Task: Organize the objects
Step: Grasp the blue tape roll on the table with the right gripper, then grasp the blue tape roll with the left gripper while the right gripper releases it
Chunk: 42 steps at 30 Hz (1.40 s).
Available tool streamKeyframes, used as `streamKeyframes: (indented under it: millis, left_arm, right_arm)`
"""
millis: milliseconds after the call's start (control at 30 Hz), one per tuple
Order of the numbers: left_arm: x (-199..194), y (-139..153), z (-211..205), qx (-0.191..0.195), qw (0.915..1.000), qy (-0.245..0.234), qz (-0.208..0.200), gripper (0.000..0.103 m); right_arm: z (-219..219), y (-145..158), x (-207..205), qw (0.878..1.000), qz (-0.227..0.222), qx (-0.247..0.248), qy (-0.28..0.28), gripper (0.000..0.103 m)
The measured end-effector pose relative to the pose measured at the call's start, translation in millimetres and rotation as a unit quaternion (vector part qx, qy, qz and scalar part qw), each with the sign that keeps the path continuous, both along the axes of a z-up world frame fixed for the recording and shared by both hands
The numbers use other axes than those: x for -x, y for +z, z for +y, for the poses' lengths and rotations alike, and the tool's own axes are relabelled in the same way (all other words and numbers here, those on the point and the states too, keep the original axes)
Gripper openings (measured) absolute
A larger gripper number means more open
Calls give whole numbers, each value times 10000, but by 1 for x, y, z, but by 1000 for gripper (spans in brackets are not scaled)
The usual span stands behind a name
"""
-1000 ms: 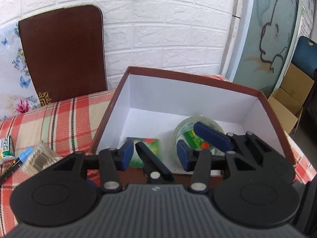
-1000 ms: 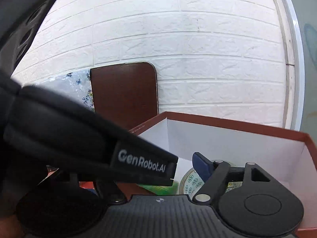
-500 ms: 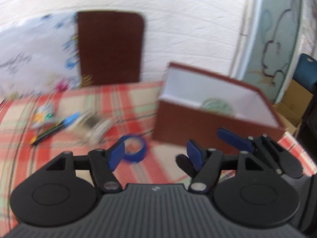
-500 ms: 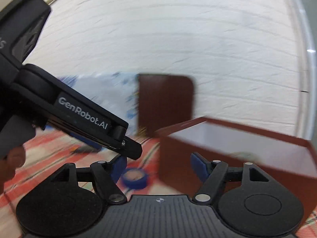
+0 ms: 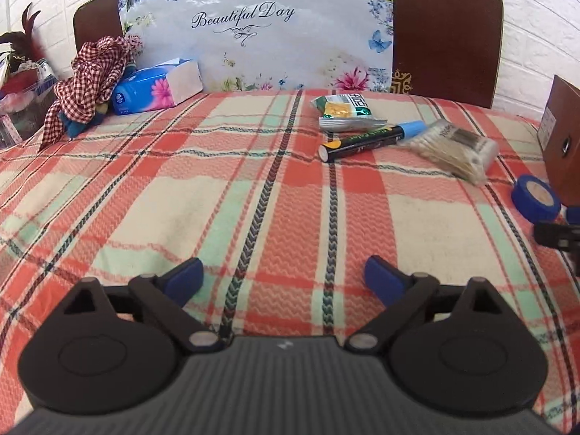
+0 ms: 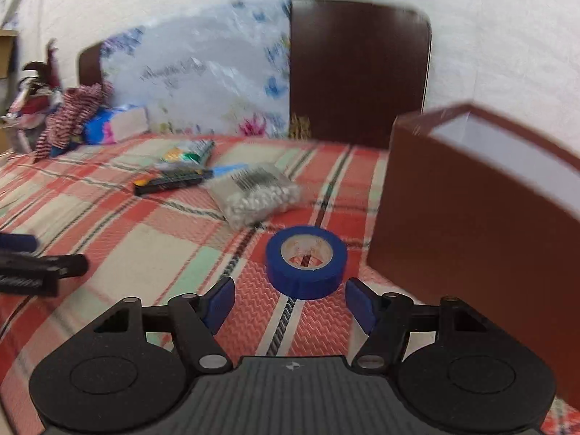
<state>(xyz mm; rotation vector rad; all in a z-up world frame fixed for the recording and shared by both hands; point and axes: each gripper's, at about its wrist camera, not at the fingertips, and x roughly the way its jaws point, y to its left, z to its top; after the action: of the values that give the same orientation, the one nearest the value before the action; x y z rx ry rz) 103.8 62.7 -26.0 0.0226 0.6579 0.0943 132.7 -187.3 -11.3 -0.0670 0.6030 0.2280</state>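
A blue tape roll lies flat on the plaid tablecloth just ahead of my open, empty right gripper; it also shows at the right edge of the left wrist view. A brown box with a white inside stands right of the roll. Further back lie a bag of cotton swabs, a black marker with a blue cap and a green snack packet. My left gripper is open and empty over bare cloth. The right gripper's fingertip shows at the right of the left wrist view.
A blue tissue pack and a red checked cloth bundle sit at the back left. A floral "Beautiful Day" board and brown chair backs stand behind the table against a white brick wall.
Both grippers have pulled back out of the box and swung left over the table. The left gripper has opened wider. The right gripper now faces the blue tape roll.
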Motion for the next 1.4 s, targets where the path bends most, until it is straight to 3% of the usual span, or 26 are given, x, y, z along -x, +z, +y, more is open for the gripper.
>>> streamKeyframes:
  millis: [100, 200, 267, 633, 733, 900, 967, 1067, 1100, 1133, 1233, 1400]
  left_arm:
    - [0, 0, -3, -3, 10000, -5, -19, 100]
    - [-1, -1, -3, 34, 10000, -14, -25, 100]
    - [-2, -2, 0, 52, 10000, -20, -30, 100]
    - [1, -1, -3, -41, 10000, -8, -46, 100]
    - [1, 0, -4, -73, 10000, -2, -26, 100]
    - [8, 4, -5, -117, 9999, 31, 93, 99]
    - [19, 7, -9, -20, 9999, 36, 155, 95]
    - [34, 16, -27, 213, 9986, -392, 267, 79]
    - [38, 20, -36, 314, 9971, -618, 327, 69]
    - [40, 25, -45, 470, 9943, -872, 395, 62]
    - [47, 40, -73, 932, 9831, -1504, 475, 54]
    - [52, 49, -115, 1233, 9644, -2206, 784, 39]
  right_arm:
    - [2, -7, -18, 9999, 32, -76, -142, 71]
    - [8, -7, -17, 9998, -27, 62, -160, 57]
    - [7, -6, -9, 9999, -9, 68, -149, 57]
    - [-9, -5, 125, 9999, 31, 60, 117, 57]
    - [-17, -4, 135, 9999, 10, 44, 89, 66]
    - [-28, -4, 140, 10000, 83, -42, 21, 66]
    - [-29, -6, 146, 10000, 39, 25, 42, 66]
    - [-35, -7, 149, 10000, 10, -36, 73, 66]
    - [-36, -7, 148, 9999, 19, -65, 82, 66]
    - [-37, -7, 148, 9999, 27, -72, 91, 66]
    - [-34, -9, 149, 9999, -2, -22, 109, 67]
    - [-35, -9, 148, 9999, -9, -53, 121, 67]
